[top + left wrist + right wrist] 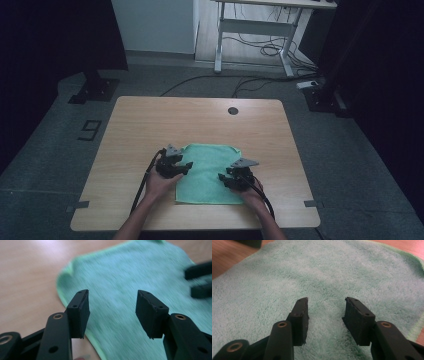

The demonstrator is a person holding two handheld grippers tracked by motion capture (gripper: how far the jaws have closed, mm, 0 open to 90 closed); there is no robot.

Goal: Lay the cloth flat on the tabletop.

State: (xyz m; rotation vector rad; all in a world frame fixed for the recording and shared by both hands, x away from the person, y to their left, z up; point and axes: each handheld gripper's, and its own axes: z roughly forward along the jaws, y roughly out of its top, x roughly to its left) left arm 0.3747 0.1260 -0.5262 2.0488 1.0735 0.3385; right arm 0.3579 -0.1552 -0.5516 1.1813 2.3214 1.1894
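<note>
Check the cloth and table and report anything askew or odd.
The green cloth lies flat but not square: its far edge is wavy and the far-left corner is rumpled. Both hand-held grippers stand open at its sides, left, right.

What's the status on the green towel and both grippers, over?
Left gripper open, jaws over towel's edge, nothing pinched. Right gripper open above the cloth, holding nothing. Green towel flat on wooden table, between both grippers. Nothing in the way.
</note>
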